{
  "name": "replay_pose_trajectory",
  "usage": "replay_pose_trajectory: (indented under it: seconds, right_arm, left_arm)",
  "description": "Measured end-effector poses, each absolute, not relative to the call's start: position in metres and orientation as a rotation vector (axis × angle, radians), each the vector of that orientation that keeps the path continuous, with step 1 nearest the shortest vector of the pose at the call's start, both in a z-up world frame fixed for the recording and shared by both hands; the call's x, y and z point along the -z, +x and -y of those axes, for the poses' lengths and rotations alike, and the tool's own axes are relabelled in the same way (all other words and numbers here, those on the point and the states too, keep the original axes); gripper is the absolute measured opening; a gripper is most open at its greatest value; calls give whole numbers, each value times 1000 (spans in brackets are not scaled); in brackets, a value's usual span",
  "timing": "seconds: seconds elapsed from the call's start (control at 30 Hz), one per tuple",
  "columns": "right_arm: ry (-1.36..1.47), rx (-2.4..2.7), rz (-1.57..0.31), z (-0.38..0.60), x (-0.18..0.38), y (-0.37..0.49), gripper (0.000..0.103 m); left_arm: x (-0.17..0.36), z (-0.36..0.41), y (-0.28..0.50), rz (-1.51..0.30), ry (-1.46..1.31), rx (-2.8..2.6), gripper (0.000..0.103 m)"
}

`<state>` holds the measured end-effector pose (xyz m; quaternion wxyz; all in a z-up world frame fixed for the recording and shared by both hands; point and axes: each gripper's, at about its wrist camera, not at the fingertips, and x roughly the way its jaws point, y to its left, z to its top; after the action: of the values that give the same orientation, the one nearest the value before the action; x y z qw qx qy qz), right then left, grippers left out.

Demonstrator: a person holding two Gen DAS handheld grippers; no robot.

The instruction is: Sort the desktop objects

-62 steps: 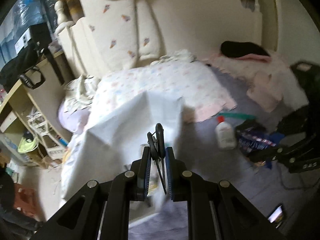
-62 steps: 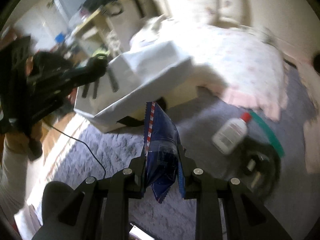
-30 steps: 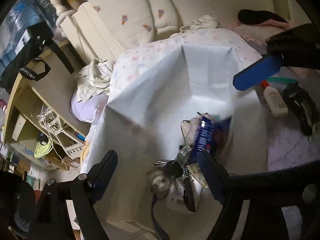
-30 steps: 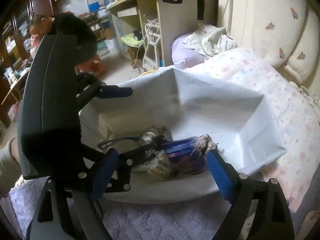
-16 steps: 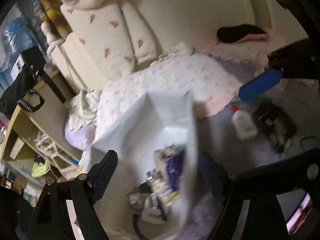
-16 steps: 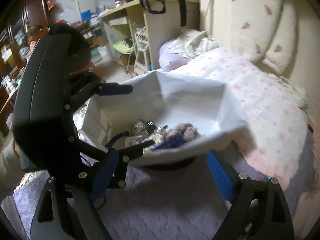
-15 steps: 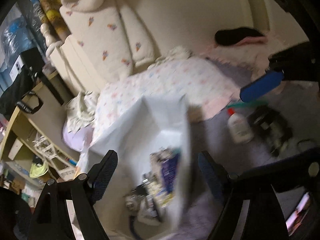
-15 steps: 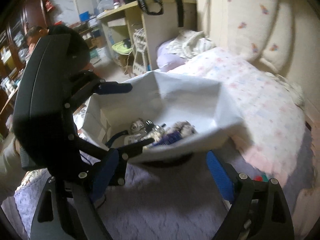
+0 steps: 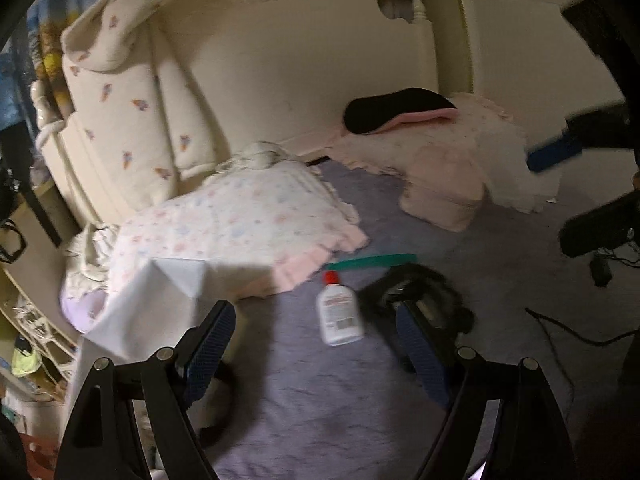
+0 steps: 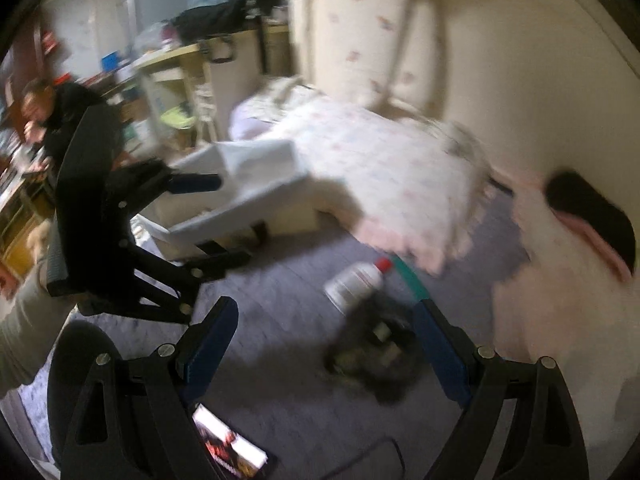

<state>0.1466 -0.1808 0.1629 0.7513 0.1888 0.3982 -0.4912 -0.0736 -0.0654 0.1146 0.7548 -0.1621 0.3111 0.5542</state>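
The purple carpet [image 9: 304,400] fills the space beneath both sets of jaws. To the left of them sits the white bag [image 9: 132,312] (its open mouth shows better from the right wrist [image 10: 244,184]), resting against a floral quilt [image 9: 236,220]. The left gripper [image 9: 316,344] has its jaws spread wide with nothing between them, touching nothing. The right gripper [image 10: 324,344] is likewise spread wide and empty. A dark fuzzy object [image 9: 424,300] lies just past the left gripper's right finger and, in the right wrist view [image 10: 372,352], between the right gripper's fingers but lower, on the carpet. The white bottle [image 9: 338,310] with a red cap lies ahead between the jaws, beside a green strip [image 9: 372,261].
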Motion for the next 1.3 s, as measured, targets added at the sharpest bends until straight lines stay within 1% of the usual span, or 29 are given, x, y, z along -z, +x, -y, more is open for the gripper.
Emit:
replay_pose_trajectory:
  seconds: [0.1, 0.17, 0.3, 0.37, 0.47, 0.5, 0.53, 0.57, 0.6, 0.63, 0.8, 0.97, 1.0, 1.07, 1.1, 1.13, 1.2, 1.3]
  right_arm:
    - [552, 1075, -849, 178, -139, 111, 89]
    - [597, 1100, -831, 180, -121, 97, 89]
    - [777, 1147, -707, 213, -85, 70, 89]
    - [864, 1176, -692, 230, -65, 54, 89]
    - [842, 1248, -708, 239, -43, 43, 86]
    - [836, 1269, -717, 244, -33, 39, 82]
    - [842, 1280, -733, 249, -24, 36, 74]
    - [853, 1295, -756, 255, -15, 34, 69]
    - [862, 1323, -778, 263, -5, 33, 58]
    - [872, 1334, -788, 267, 1, 32, 54]
    - [880, 1292, -856, 287, 24, 52, 53]
    - [833, 1299, -976, 306, 50, 71, 54]
    - [832, 1301, -994, 306, 56, 71, 51]
    - [824, 1317, -1040, 306, 67, 70, 41]
    - [815, 1327, -1046, 305, 69, 68, 27]
    - [828, 1326, -1037, 304, 69, 66, 22]
    - [863, 1336, -996, 302, 62, 59, 21]
    - [837, 1371, -939, 296, 39, 52, 19]
  left_arm:
    - [-100, 62, -56, -697, -396, -1159, 81]
    - [-88, 59, -45, -728, -384, -1161, 81]
    - [-57, 45, -37, -761, -416, -1179, 81]
    - [-36, 39, -36, -762, -445, -1175, 81]
    - [-2, 32, -36, -812, -481, -1180, 81]
    - [7, 30, -38, -817, -499, -1182, 81]
    - [17, 28, -41, -810, -523, -1182, 81]
    - [22, 26, -43, -798, -539, -1179, 81]
    - [27, 23, -45, -779, -556, -1175, 81]
    - [32, 19, -48, -752, -578, -1166, 81]
    - [41, 5, -50, -658, -615, -1116, 81]
    - [47, 7, -47, -650, -613, -1068, 81]
    - [49, 7, -46, -663, -605, -1067, 81]
    - [54, 6, -45, -686, -600, -1071, 81]
    - [56, 5, -46, -693, -605, -1072, 81]
    - [58, 4, -47, -693, -613, -1074, 81]
    - [57, 5, -52, -681, -619, -1080, 81]
    - [54, 5, -58, -660, -622, -1090, 81]
